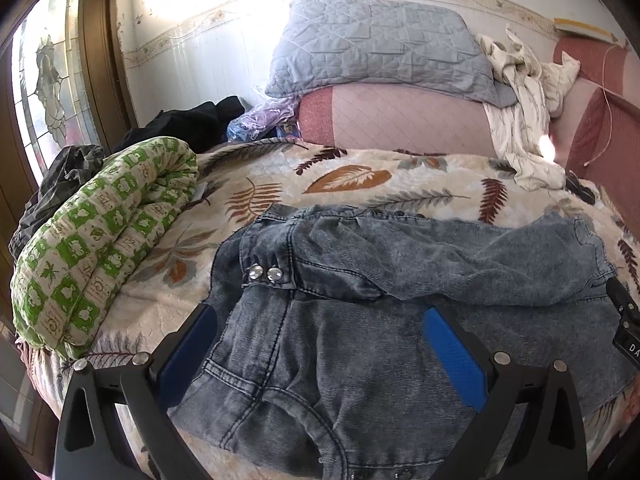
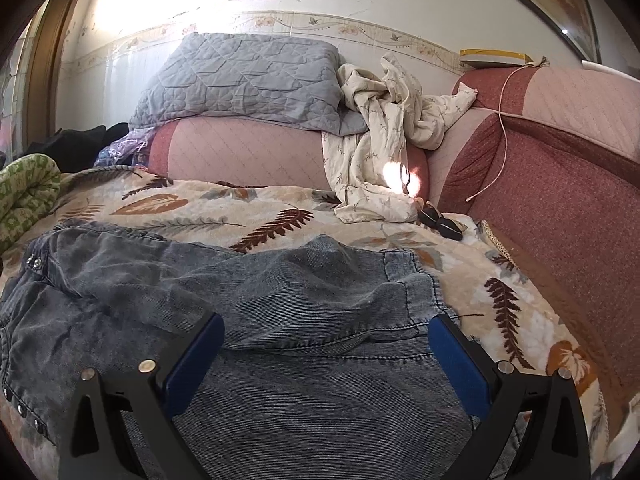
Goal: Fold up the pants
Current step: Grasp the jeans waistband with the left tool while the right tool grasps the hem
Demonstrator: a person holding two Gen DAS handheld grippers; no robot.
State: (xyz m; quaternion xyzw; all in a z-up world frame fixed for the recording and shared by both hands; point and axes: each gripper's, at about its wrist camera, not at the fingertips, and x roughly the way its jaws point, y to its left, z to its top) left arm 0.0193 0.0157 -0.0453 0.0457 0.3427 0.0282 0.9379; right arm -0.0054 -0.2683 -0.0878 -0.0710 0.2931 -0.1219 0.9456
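Grey-blue denim pants [image 1: 360,320] lie across a leaf-print bedspread [image 1: 360,176], waist end with two metal studs [image 1: 264,272] to the left, one layer folded over another. My left gripper [image 1: 320,320] hovers open over the waist and pocket area, blue pads wide apart with nothing between them. In the right wrist view the same pants [image 2: 280,300] run from left to a leg hem [image 2: 408,280] at right. My right gripper [image 2: 326,332] is open above the leg part, empty. Part of the right gripper's body [image 1: 624,320] shows at the left view's right edge.
A rolled green-and-white quilt [image 1: 100,240] lies at the bed's left. A grey quilted pillow [image 1: 380,48] and a crumpled cream garment [image 2: 384,136] sit on pink-red cushions [image 2: 560,168] behind and right. Dark clothes [image 1: 192,120], a small dark object [image 2: 440,220] and a wooden door frame [image 1: 100,40] are nearby.
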